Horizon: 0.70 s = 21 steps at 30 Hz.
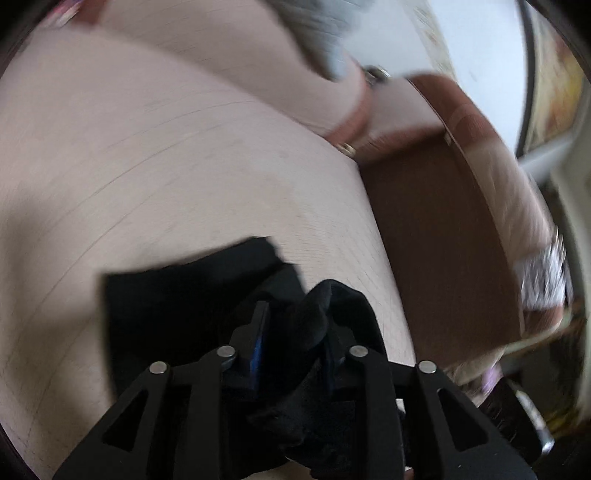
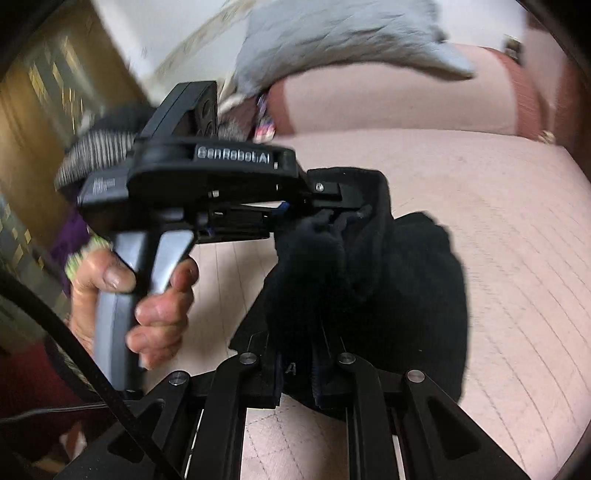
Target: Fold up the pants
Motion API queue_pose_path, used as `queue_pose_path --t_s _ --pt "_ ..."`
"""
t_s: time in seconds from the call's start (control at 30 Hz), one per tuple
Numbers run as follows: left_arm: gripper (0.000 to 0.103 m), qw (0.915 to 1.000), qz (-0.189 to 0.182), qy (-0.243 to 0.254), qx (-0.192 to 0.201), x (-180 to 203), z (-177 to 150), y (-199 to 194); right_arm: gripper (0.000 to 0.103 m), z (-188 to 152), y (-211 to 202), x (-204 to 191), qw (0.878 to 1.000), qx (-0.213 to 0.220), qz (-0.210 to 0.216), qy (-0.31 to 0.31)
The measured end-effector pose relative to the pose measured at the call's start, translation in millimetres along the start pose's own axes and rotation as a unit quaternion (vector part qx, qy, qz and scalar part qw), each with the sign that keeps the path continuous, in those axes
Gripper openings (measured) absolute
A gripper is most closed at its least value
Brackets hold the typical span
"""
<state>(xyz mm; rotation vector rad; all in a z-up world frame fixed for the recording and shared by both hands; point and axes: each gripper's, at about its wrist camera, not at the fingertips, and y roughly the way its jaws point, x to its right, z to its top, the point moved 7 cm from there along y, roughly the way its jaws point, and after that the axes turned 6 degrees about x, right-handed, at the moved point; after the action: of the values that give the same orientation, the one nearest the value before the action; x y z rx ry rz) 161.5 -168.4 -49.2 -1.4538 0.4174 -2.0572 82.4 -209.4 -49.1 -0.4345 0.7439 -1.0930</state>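
Both grippers clamped on the black pants, held up over a pink bed.

Left wrist view: left gripper fingers pinch a bunched fold of black cloth between them; more cloth hangs ahead and left of the fingers over the bed. Brown bed frame to the right of the fingers, grey pillow far ahead, both blurred. Only the right wrist view shows the left gripper side-on, the hand on its handle, and the pants bridging both grips. Right gripper fingers are closed on cloth that hides their tips. Pants too dark to tell waistband from leg; lower part cut off behind the linkages.
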Motion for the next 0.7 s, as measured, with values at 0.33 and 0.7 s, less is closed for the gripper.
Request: queue_pose_path --t_s 0.33,0.7 --pt "0.062 0.9922 -0.042 -0.108 0.044 -65.1 -6.1 -39.8 0.050 0.3 62.5 -28.4 0.998 -0.046 0.003 -0.038" --pt "0.064 0.9864 -0.008 -0.123 0.108 -75.6 -9.0 -105.3 0.062 -25.1 24.8 -46.8 0.997 -0.038 0.041 -0.060"
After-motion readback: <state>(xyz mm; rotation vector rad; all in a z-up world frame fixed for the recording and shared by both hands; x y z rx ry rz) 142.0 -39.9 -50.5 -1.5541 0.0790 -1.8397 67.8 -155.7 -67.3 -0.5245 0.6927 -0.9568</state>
